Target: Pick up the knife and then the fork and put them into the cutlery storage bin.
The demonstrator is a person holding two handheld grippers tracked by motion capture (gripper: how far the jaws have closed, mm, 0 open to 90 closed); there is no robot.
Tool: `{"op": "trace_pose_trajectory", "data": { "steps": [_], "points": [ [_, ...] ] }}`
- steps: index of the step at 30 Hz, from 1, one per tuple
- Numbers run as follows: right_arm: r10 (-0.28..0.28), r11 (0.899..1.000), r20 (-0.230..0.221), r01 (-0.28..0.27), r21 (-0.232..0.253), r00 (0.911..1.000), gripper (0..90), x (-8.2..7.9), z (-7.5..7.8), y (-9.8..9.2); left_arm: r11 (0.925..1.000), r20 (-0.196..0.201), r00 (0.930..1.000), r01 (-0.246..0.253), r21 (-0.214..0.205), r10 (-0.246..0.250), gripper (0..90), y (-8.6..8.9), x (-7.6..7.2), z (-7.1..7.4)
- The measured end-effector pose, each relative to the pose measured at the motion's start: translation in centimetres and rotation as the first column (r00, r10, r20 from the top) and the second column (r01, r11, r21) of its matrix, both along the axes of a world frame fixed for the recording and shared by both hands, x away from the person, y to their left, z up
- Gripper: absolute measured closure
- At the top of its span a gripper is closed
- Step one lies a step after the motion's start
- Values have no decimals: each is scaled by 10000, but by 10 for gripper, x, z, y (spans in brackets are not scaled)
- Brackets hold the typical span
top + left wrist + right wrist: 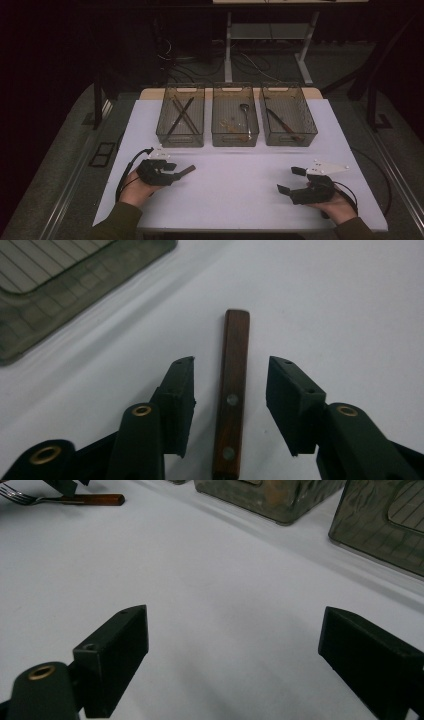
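White table (pixel 240 200), left claw (pixel 230 390) half-open astride fork handle (pixel 232 390), untouched

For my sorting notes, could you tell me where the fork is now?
The fork lies on the white table at its left, between the open jaws of the left gripper.

Three bins (pixel 180 116), one fork (pixel 65 499), two claws (pixel 176 171).

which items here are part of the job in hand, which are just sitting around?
In the job:
- fork, wooden handle, lying between the left gripper's open jaws
- left gripper

Lying about:
- left bin
- middle bin with spoon
- right bin
- right gripper, open over bare table
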State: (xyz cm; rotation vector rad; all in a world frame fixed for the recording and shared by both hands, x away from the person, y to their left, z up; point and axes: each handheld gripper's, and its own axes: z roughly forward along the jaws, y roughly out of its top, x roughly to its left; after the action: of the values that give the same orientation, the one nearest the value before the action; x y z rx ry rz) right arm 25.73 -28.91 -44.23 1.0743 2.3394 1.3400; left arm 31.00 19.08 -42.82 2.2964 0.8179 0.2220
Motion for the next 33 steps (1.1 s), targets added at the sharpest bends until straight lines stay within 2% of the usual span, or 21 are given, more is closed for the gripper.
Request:
{"op": "trace_pose_trajectory", "data": {
  "steps": [3, 13, 15, 20, 22, 25, 33],
  "points": [
    [21, 10000, -1, -21, 7, 10000, 123, 0, 0, 0, 10000, -35, 10000, -51, -2, 51, 594, 5, -5, 0],
    [56, 10000, 21, -56, 14, 10000, 123, 0, 1, 1, 9976, -150, 9998, 113, 690, -103, 678, 19, -13, -6],
    [58, 10000, 15, -58, -15, 10000, 123, 0, 0, 1, 9975, -224, 9996, 183, 687, -168, 695, 19, -12, -7],
    [82, 10000, 9, -82, -51, 10000, 123, 0, 0, 1, 9965, -122, 9994, 331, 768, -323, 716, 18, -13, -8],
    [79, 10000, 16, -79, -54, 10000, 123, 0, 0, 1, 9972, -203, 9995, 264, 700, -250, 725, 17, -14, -8],
    [112, 9999, 6, -112, -84, 9999, 123, 0, 0, 2, 9973, -175, 9990, 415, 605, -405, 759, 18, -13, -9],
    [242, 9996, 29, -241, -135, 9997, 123, 0, 0, 3, 9973, -222, 9982, 570, 456, -560, 773, 20, -11, -10]
  ]
}}
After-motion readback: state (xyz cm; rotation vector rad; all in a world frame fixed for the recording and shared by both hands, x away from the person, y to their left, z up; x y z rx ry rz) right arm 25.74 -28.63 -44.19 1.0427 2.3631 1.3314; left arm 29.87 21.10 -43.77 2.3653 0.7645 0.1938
